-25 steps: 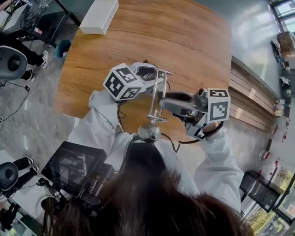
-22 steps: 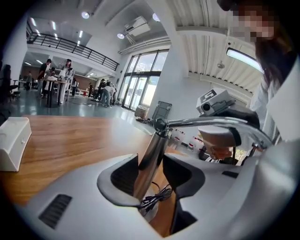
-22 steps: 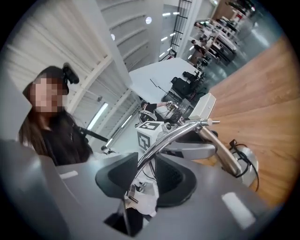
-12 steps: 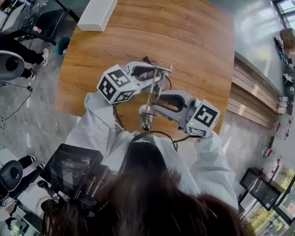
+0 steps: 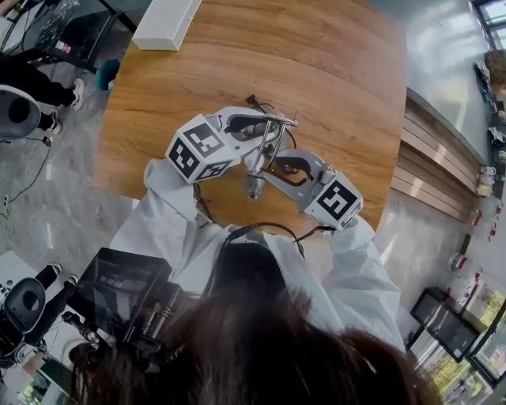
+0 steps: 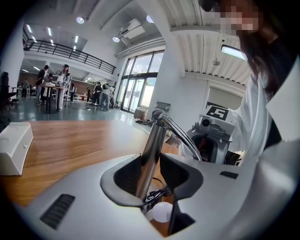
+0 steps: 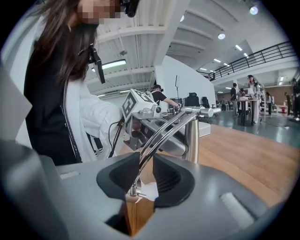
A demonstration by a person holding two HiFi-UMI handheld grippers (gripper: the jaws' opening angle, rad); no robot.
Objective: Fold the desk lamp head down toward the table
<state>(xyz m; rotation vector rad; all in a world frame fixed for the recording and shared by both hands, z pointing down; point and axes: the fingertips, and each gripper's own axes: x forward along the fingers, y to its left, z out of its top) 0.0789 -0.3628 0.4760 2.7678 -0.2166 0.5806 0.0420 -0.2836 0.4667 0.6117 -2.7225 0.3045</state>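
A chrome desk lamp stands on the wooden table (image 5: 316, 63) near its front edge. My left gripper (image 5: 267, 131) (image 6: 151, 161) has the upright lamp post (image 6: 151, 150) between its pads, and its jaws are closing on it. My right gripper (image 5: 267, 169) (image 7: 146, 161) has its jaws closing on the thin curved lamp arm (image 7: 161, 133), which runs up to the joint at the post's top. The lamp head (image 5: 253, 187) hangs low between the two grippers, pointing toward the person. A dark cord (image 6: 157, 196) lies bunched at the post's foot.
A white box (image 5: 166, 24) (image 6: 14, 147) lies at the table's far left corner. The table's front edge runs just under the grippers, against the person's white sleeves. The floor drops away left and right of the table.
My right gripper has sunk and rolled over, and the lamp arm and head have come down with it toward the table. My left gripper has stayed at the post.
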